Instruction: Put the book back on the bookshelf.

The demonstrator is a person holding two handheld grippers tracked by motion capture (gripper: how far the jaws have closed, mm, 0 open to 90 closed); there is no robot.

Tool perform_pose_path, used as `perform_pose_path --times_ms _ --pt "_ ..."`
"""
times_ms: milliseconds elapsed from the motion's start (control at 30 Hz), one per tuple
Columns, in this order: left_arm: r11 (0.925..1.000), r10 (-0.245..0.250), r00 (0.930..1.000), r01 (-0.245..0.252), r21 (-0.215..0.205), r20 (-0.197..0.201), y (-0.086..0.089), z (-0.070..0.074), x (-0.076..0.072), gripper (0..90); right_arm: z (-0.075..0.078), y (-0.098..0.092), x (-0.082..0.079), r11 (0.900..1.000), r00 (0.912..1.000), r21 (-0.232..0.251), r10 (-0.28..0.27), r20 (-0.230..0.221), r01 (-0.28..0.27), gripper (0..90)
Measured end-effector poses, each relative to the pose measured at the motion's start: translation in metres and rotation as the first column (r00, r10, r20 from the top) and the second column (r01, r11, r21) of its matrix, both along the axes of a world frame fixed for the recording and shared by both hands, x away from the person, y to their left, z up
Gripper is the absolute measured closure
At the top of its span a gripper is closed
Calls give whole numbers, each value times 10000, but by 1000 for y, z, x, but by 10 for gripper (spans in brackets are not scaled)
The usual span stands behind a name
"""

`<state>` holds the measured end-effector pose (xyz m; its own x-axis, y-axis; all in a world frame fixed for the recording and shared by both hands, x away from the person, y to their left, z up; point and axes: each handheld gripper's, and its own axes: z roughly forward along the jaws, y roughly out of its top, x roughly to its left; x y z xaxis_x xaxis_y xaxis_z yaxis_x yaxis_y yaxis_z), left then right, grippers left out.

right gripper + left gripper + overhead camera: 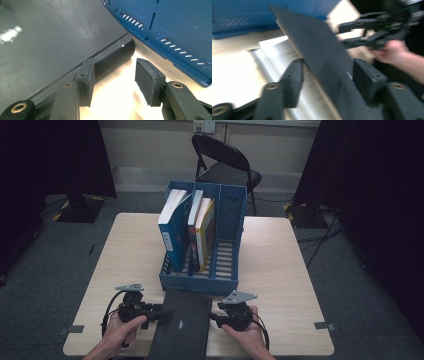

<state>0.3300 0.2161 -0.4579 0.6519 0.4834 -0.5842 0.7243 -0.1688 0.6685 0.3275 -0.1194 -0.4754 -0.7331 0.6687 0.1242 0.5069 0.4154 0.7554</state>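
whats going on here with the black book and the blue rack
A person works a claw in each hand on a black book lying in front of a blue file rack that already holds three books. The left claw has the book's lifted cover between its jaws. The right claw stands open at the spine.

Both forearms come in from below, one hand on each tool. Left tool (159, 314) lies level, jaws pointing inward toward the right tool; left hand (122, 327) wraps its body from below, fingers curled over, cable looping off the outer side. In the left gripper view its jaws stand approx. half apart, one above and one below the dark book's (324, 62) cover; frame is blurred, so pad contact can't be told. Right tool (214, 318) points inward too, right hand (245, 329) cupping it from beneath. Its jaws are part open: one pad sits against the book's spine edge, the other stands free in air.
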Motion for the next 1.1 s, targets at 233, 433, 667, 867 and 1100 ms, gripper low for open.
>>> perform_pose_path --times_ms 233,433,667,867,1100 --pt "9958 -519 9977 549 729 -431 -14 -9 -4 427 1 0 -1 9999 10000 103 39 -13 -39 498" --pt "9946 -774 9944 821 634 -724 -25 -12 5 437 1 0 -2 9999 9999 116 114 -4 -114 496" --pt "9932 -860 9874 954 663 -1332 -41 -13 16 438 1 0 0 9998 9999 139 138 -30 -138 482" --pt "9931 -992 9820 1078 461 -1609 -42 -16 23 457 1 -1 1 9999 10000 124 26 -40 -26 434" --pt "9932 -1009 9820 1088 417 -1595 -46 -17 28 471 0 -4 1 9998 9999 190 -113 -104 115 408"
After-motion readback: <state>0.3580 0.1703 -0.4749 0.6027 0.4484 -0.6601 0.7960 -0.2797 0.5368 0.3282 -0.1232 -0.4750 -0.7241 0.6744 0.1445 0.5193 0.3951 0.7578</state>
